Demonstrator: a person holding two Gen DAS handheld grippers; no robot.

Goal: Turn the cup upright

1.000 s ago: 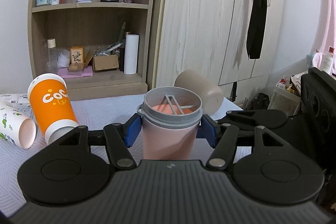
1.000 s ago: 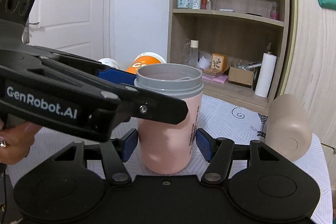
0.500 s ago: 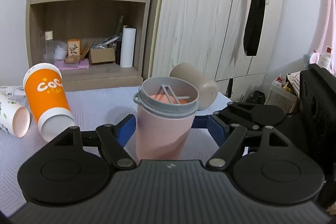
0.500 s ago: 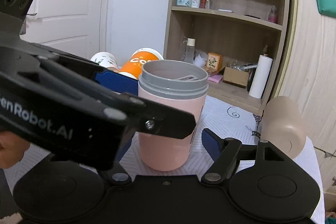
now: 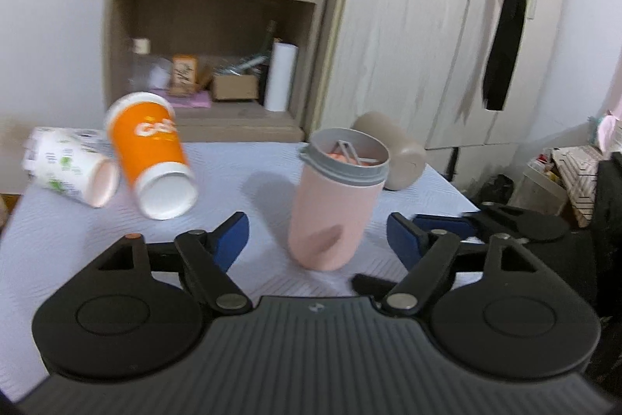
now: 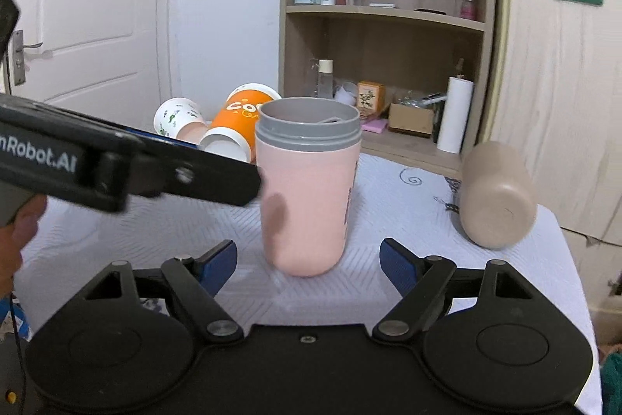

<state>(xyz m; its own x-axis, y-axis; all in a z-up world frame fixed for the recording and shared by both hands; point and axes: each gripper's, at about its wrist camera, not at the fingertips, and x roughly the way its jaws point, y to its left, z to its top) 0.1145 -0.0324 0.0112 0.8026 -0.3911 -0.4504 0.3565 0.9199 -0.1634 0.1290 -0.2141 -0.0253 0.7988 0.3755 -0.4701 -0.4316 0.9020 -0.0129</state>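
Observation:
A pink cup with a grey rim (image 5: 334, 197) (image 6: 307, 185) stands upright on the white table, free of both grippers. My left gripper (image 5: 317, 238) is open, its blue pads just short of the cup on either side. My right gripper (image 6: 309, 263) is open too, pulled back in front of the cup. The left gripper's arm (image 6: 128, 166) crosses the right wrist view at the left. An orange paper cup (image 5: 151, 162) (image 6: 237, 123), a white printed cup (image 5: 70, 166) (image 6: 177, 119) and a beige cup (image 5: 392, 150) (image 6: 497, 197) lie on their sides.
The white textured tablecloth (image 6: 408, 220) ends at the right, close to the beige cup. A wooden shelf unit (image 5: 217, 26) with bottles and boxes stands behind the table, next to a wardrobe (image 5: 447, 45). Boxes and clutter (image 5: 559, 174) sit on the floor at right.
Both grippers opened and let go of the pink cup, then drew back from it. The cup stays upright on the table.

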